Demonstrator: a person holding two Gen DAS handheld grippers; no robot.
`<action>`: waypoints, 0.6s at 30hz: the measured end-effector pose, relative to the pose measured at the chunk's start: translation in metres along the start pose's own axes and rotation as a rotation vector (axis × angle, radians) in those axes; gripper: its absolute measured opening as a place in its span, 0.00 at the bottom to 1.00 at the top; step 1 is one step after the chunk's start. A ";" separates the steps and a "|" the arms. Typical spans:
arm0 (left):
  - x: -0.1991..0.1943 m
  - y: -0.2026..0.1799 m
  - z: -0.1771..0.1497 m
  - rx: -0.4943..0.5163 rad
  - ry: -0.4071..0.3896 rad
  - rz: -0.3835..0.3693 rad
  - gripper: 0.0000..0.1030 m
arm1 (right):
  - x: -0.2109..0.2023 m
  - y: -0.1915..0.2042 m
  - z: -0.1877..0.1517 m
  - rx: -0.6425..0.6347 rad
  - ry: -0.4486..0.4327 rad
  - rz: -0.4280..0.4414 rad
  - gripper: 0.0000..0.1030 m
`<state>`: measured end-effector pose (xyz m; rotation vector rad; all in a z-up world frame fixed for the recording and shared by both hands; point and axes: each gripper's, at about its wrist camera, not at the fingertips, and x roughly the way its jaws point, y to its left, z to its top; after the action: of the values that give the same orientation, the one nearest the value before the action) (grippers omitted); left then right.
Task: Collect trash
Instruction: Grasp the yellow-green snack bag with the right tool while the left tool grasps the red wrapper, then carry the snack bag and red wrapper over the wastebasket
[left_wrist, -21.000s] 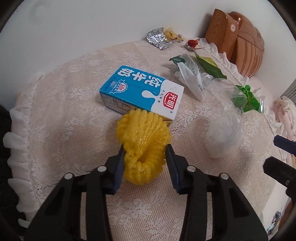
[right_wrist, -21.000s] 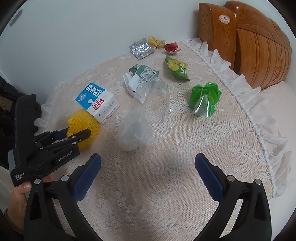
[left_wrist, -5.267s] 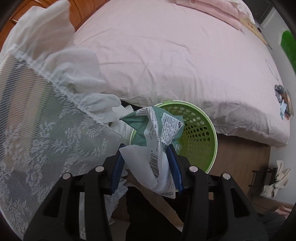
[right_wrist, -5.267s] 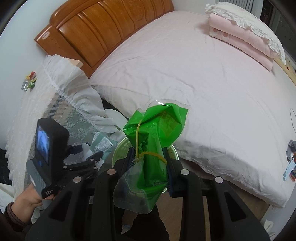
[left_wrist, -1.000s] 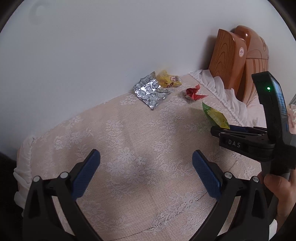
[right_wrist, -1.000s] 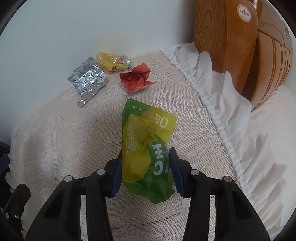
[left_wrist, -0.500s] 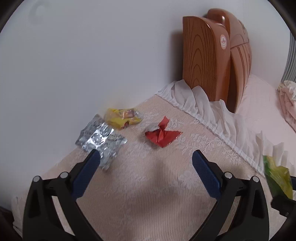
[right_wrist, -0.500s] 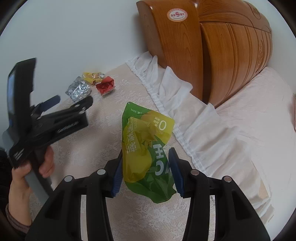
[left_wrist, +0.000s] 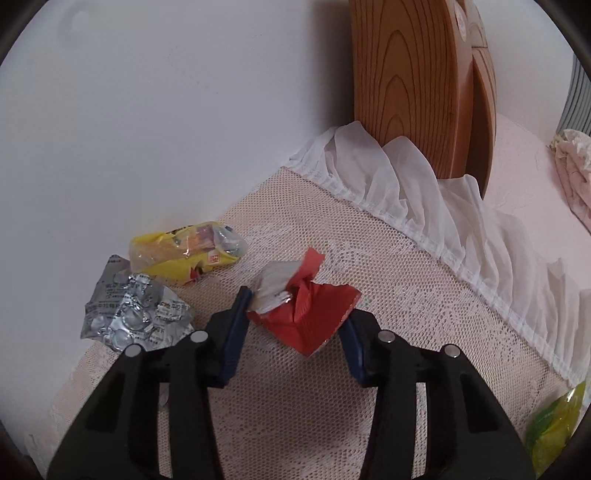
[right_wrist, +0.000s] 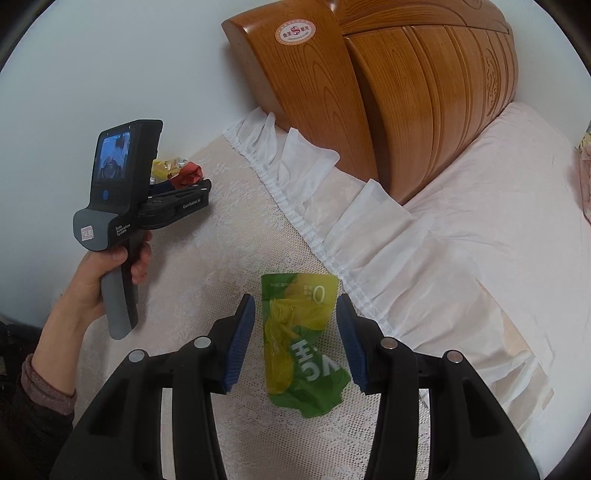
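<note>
Lying at the far left of the left wrist view, a foil blister pack (left_wrist: 135, 314) rests on the lace cloth (left_wrist: 388, 295) by the wall, with a yellow wrapper (left_wrist: 184, 249) just behind it. To their right, the left gripper (left_wrist: 295, 325) brackets a crumpled red wrapper (left_wrist: 306, 314): the left pad (left_wrist: 236, 332) touches the wrapper's white edge and the right pad meets its red corner, so the gripper looks closed on it (how firmly cannot be told). Further right, the white frill (left_wrist: 424, 206) edges the cloth, and a wooden headboard (left_wrist: 413, 88) stands behind it.

In the right wrist view, a hand (right_wrist: 107, 269) at the left holds the left gripper's handle, its tip at the red wrapper. In the middle, the right gripper (right_wrist: 295, 332) holds a green pouch (right_wrist: 299, 339) between its blue pads, above the lace cloth near the frill; the pouch hangs crumpled below them. At the right lies the pink bed (right_wrist: 498, 206).
</note>
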<state>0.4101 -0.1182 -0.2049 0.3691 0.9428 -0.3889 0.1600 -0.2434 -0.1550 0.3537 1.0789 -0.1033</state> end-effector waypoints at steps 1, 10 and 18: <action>0.001 0.001 0.001 -0.004 0.000 0.002 0.36 | 0.000 0.000 0.000 -0.002 0.001 0.000 0.44; 0.001 0.001 -0.006 0.018 -0.015 0.027 0.30 | 0.005 0.008 -0.006 0.002 0.006 -0.045 0.47; -0.034 0.010 -0.024 -0.015 -0.045 0.036 0.30 | 0.028 0.014 -0.009 0.038 0.056 -0.128 0.73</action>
<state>0.3804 -0.0925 -0.1883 0.3622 0.8940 -0.3555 0.1693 -0.2246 -0.1797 0.3227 1.1562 -0.2296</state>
